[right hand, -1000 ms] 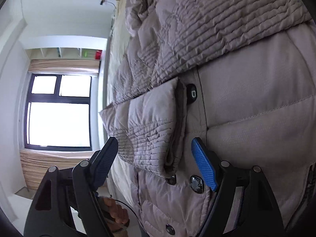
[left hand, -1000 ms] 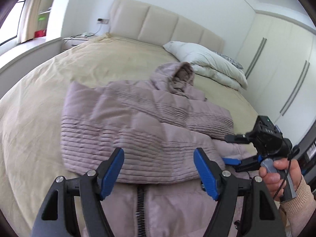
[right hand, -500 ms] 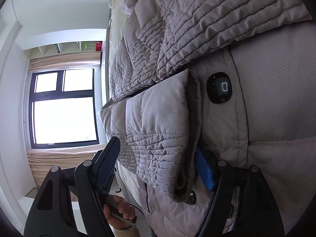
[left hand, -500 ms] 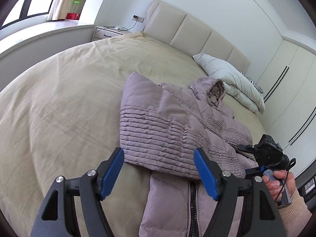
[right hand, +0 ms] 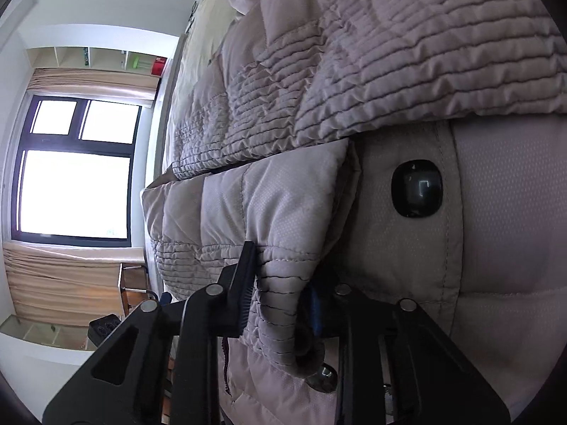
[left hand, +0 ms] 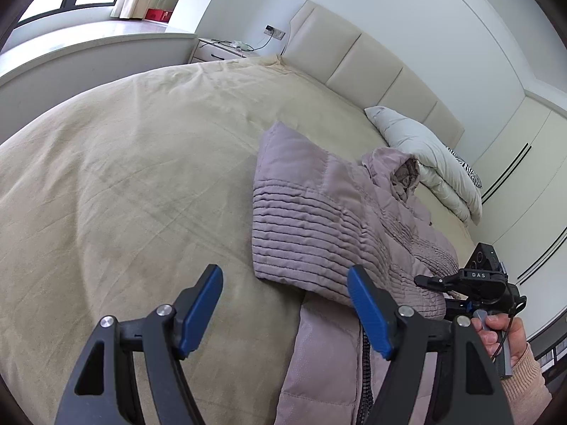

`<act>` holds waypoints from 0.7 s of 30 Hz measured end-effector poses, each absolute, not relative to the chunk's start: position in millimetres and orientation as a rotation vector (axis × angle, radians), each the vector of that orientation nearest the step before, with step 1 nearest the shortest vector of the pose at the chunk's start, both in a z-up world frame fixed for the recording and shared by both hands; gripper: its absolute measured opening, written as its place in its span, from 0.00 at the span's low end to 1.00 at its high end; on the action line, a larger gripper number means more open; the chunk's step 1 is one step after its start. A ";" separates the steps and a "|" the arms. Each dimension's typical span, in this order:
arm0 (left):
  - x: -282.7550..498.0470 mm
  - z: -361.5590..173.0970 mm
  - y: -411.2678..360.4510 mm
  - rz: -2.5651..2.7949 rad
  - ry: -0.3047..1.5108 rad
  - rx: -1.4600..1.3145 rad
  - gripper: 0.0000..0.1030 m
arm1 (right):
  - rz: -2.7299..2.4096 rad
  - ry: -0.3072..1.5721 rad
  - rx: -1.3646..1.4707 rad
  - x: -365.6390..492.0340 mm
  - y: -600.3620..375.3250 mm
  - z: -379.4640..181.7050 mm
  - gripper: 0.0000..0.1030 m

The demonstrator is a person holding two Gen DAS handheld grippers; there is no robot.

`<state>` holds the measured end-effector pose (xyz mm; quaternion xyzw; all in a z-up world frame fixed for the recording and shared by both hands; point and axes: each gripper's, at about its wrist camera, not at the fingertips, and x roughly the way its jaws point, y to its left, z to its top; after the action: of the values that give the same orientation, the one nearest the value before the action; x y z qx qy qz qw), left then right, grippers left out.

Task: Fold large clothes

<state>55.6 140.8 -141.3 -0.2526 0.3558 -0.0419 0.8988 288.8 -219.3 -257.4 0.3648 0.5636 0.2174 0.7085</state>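
A mauve quilted jacket (left hand: 319, 212) lies on the beige bed (left hand: 141, 177), a sleeve folded across its front and the hood (left hand: 393, 166) toward the pillows. My left gripper (left hand: 283, 311) is open above the bedcover; the folded sleeve's lower edge lies just past its right fingertip, and nothing is between the pads. In the right wrist view my right gripper (right hand: 280, 294) is closing, and its pads press on the padded front flap (right hand: 283, 212) of the jacket beside a black snap button (right hand: 417, 188). A hand (left hand: 499, 333) holds that gripper at the jacket's right side.
White pillows (left hand: 425, 148) rest against the padded headboard (left hand: 354, 56). A nightstand (left hand: 219, 49) stands at the bed's far left corner and a white wardrobe (left hand: 514, 141) along the right. A large window (right hand: 74, 177) with beige curtains shows in the right wrist view.
The left view has swung left, so the jacket now lies right of its jaws. The right gripper moved onto the front flap and closed on it.
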 end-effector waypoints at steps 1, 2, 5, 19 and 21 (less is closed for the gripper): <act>56.3 -140.9 141.4 -0.087 0.736 -0.526 0.73 | 0.491 1.232 0.794 293.2 -212.4 -247.0 0.18; 58.3 -140.7 141.8 -0.088 0.735 -0.533 0.73 | 0.500 1.211 0.770 289.8 -209.4 -234.6 0.17; 63.2 -139.6 141.9 -0.091 0.730 -0.560 0.73 | 0.526 1.137 0.695 302.3 -189.4 -186.5 0.16; 114.1 -115.0 119.3 -0.115 0.670 -0.619 0.78 | 0.459 0.711 0.560 378.9 -270.2 70.3 0.15; 123.1 -113.1 113.8 -0.122 0.669 -0.605 0.78 | 0.392 0.702 0.600 378.2 -311.1 61.5 0.15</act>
<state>123.1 113.8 -113.1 -0.2919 0.3231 -0.0589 0.8983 378.2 -311.1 61.5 0.2876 0.3365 0.1881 0.8768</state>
